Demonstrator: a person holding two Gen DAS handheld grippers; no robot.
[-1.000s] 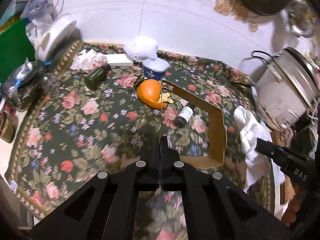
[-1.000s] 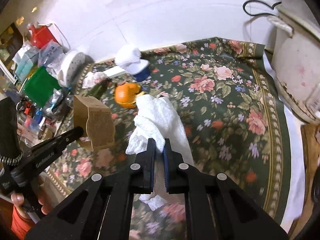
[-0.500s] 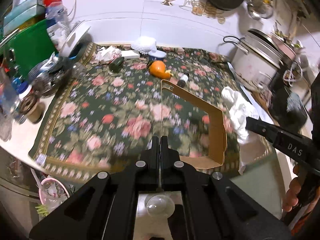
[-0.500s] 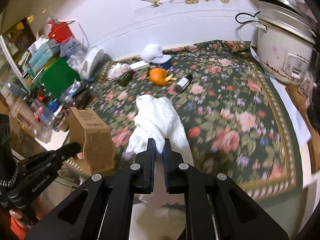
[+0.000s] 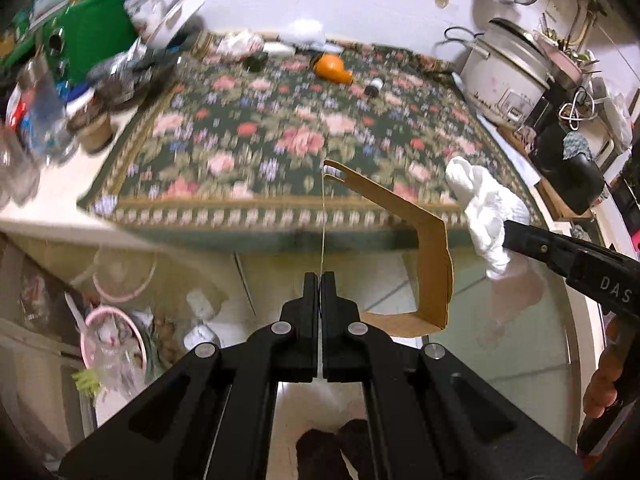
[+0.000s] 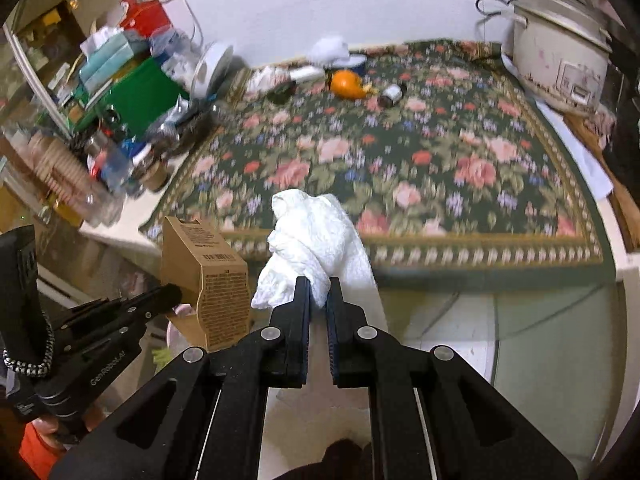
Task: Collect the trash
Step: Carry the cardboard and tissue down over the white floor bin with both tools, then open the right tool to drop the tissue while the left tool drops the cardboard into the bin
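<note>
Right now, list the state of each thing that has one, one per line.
Left tool: shut on the cardboard box edge.
Cardboard box: opened, empty, held off the table.
Right tool: shut on the crumpled paper towel.
Crumpled paper towel: bunched, lifted.
Small dark bottle: lying on its side.
Rice cooker: lid closed.

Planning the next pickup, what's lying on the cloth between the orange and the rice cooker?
In the right wrist view, a small dark bottle lies on its side between the orange and the rice cooker.
</note>
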